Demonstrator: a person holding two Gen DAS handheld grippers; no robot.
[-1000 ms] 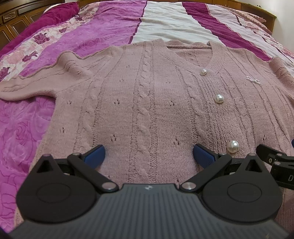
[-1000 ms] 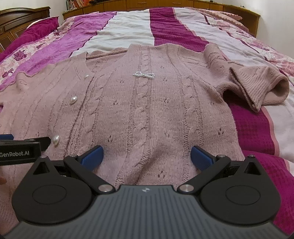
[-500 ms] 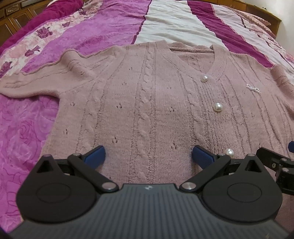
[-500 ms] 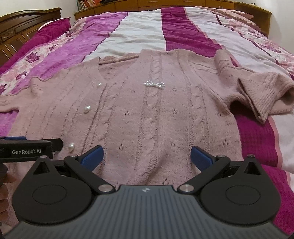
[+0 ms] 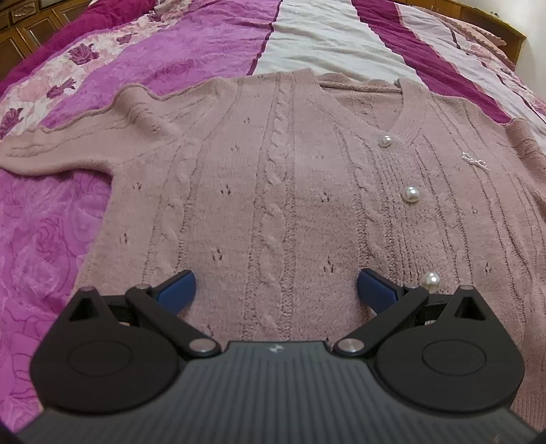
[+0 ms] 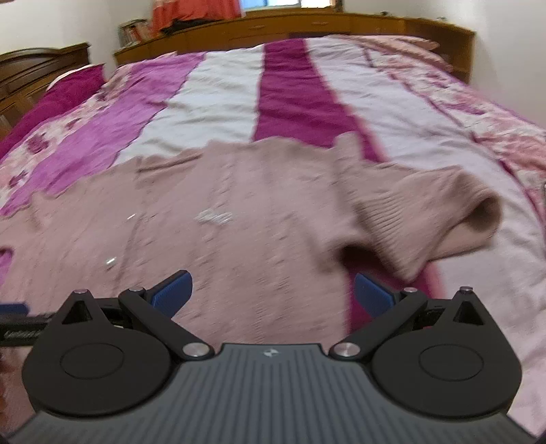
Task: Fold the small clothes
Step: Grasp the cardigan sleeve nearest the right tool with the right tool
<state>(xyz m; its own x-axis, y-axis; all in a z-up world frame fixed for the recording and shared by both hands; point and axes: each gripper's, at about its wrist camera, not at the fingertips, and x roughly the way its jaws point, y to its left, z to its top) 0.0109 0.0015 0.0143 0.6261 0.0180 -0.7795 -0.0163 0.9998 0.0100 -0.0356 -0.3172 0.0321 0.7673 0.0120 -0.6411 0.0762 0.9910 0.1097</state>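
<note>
A dusty-pink cable-knit cardigan (image 5: 273, 191) with pearl buttons (image 5: 410, 194) lies spread flat, front up, on the bed. Its left sleeve (image 5: 58, 150) stretches out to the left. In the right wrist view the same cardigan (image 6: 239, 232) is blurred, and its right sleeve (image 6: 443, 222) lies bunched with the cuff open toward me. My left gripper (image 5: 276, 290) hovers open over the lower hem area, nothing between its blue pads. My right gripper (image 6: 271, 295) is open above the cardigan's right side, empty. The left gripper's tip shows at the left edge of the right wrist view.
The bed carries a quilt (image 5: 191, 65) striped in purple, white and magenta with rose prints. A wooden headboard shelf (image 6: 307, 27) runs along the far end, with wooden furniture (image 6: 30, 71) at the left. Bare quilt (image 6: 426, 112) lies beyond and right of the cardigan.
The right gripper has risen and swung right, blurring its view; more of the bed and headboard shows. The left gripper has drawn back slightly. Both stay open.
</note>
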